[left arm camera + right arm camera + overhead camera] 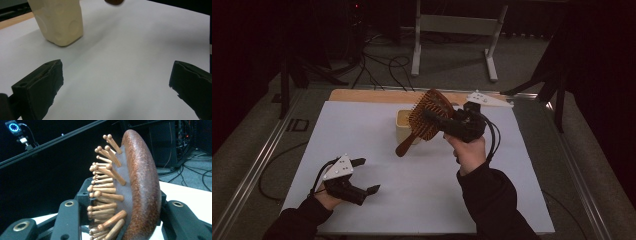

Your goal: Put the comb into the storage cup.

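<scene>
A brown wooden paddle hairbrush [430, 113] hangs tilted in the air above the white mat [377, 210], its handle pointing down and to the left. My right gripper [435, 119] is shut on the brush head. In the right gripper view the head [141, 182] stands on edge between the two jaws, its wooden pins [105, 185] pointing left. A cream container [403, 128] stands on the mat just behind the brush. Near the front left, my left gripper [367, 175] is open and holds nothing. It faces the cream container [60, 22] across bare mat, and the brush handle's tip [114, 2] shows at the top edge.
A wooden strip [362, 95] runs along the mat's far edge. Behind the table stand a white frame [457, 25] and black cables [382, 65] on the floor. Metal rails [257, 155] border the table on the left and right.
</scene>
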`<state>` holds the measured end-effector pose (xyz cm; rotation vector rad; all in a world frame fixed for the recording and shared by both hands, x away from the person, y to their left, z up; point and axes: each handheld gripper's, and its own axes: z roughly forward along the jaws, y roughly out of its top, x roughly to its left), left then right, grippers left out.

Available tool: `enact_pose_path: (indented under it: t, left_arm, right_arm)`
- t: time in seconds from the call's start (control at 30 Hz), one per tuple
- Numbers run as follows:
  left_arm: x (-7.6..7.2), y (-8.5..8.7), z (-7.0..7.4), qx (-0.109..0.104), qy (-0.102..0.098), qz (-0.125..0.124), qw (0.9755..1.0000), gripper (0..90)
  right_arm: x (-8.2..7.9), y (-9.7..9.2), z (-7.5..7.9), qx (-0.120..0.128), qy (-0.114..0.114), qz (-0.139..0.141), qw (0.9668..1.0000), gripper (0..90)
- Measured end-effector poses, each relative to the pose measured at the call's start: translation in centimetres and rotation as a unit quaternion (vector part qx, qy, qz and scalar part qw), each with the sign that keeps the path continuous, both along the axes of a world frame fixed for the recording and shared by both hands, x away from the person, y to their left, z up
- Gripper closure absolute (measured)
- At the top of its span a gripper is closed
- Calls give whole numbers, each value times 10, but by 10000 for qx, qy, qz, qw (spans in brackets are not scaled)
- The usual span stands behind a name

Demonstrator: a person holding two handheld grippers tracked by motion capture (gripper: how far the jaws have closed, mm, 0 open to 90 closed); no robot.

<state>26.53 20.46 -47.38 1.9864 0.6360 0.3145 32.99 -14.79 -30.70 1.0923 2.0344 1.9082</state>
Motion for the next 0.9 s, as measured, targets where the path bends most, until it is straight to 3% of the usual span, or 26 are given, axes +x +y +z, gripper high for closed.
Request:
enact_pose_path:
  t: [0.33, 0.9]
  left_arm:
    - [-8, 11, -16, -45, 4, 97, 9999, 0]
    - [-12, 17, -20, -93, -165, 80, 9998, 0]
  right_arm:
    - [15, -6, 13, 27, -17, -160, 9999, 517]
    - [47, -17, 38, 120, -179, -588, 9980, 517]
